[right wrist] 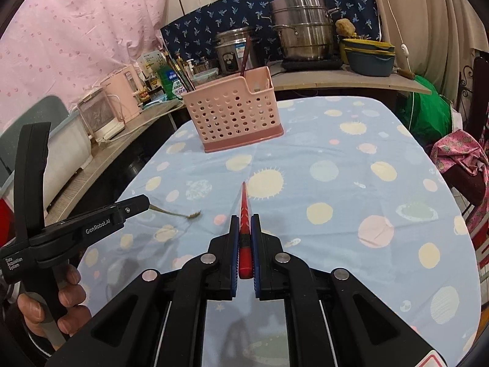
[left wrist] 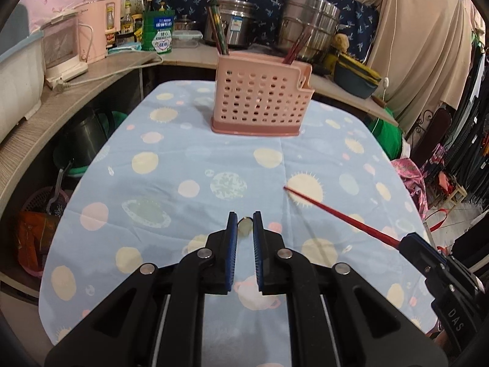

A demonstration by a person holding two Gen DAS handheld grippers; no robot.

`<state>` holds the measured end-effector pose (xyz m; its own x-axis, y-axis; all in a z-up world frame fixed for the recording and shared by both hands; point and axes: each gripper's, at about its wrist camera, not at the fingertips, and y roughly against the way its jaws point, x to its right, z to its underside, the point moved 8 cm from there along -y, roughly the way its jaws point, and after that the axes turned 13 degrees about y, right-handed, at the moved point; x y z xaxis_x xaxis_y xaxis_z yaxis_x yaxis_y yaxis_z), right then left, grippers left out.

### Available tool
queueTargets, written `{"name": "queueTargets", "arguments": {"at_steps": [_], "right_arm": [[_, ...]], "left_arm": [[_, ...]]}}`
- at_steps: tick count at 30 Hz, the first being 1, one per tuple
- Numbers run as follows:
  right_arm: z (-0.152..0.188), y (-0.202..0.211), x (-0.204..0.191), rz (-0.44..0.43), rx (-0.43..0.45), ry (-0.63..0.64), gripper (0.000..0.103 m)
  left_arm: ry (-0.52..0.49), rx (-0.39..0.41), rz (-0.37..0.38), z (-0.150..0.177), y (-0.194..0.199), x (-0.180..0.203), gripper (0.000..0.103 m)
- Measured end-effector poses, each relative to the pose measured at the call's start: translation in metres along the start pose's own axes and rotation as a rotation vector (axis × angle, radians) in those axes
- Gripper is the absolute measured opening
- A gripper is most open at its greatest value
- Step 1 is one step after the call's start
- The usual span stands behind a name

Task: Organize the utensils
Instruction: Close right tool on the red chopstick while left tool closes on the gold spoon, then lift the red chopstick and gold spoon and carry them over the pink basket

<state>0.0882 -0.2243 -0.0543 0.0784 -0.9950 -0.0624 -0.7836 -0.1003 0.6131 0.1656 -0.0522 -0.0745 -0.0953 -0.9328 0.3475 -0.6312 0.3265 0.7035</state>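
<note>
- Near the front edge of the bench (left wrist: pixel 171 165), under its planet-print cloth, we carry one utensil in each hand-held gripper, both raised off the surface and pointed toward the far side.
- Our right hand-held gripper (right wrist: pixel 245 223) is clamped tight on a red chopstick (right wrist: pixel 244 211), gripped near its thick end so the thin tip leads forward, ready to drop in tip first.
- Our left hand-held gripper (left wrist: pixel 244 218) stands at a narrow gap around a small metal spoon (right wrist: pixel 180 213); the right view shows its handle pinched and the bowl jutting out to the right.
- The pink perforated utensil holder (left wrist: pixel 259 104) stands upright at the far middle of the bench, chopsticks already sorted in its left and right compartments, so we judge both pieces are bound there.
</note>
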Motion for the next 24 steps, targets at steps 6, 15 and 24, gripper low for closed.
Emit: {"name": "queueTargets", "arguments": {"at_steps": [6,15,24], "right_arm": [[-0.029,0.015,0.005,-0.013,0.055,-0.024,0.007],[-0.078,0.023,0.016,-0.033,0.131,-0.046,0.007],[-0.153,0.012,0.034,-0.043,0.217,-0.042,0.007]], "left_arm": [[0.008,0.022,0.029,-0.019,0.012,0.007,0.001],[-0.007,0.045,0.058,-0.049,0.023,0.019,0.001],[-0.022,0.109,0.087,-0.118,0.029,0.042,0.001]]}}
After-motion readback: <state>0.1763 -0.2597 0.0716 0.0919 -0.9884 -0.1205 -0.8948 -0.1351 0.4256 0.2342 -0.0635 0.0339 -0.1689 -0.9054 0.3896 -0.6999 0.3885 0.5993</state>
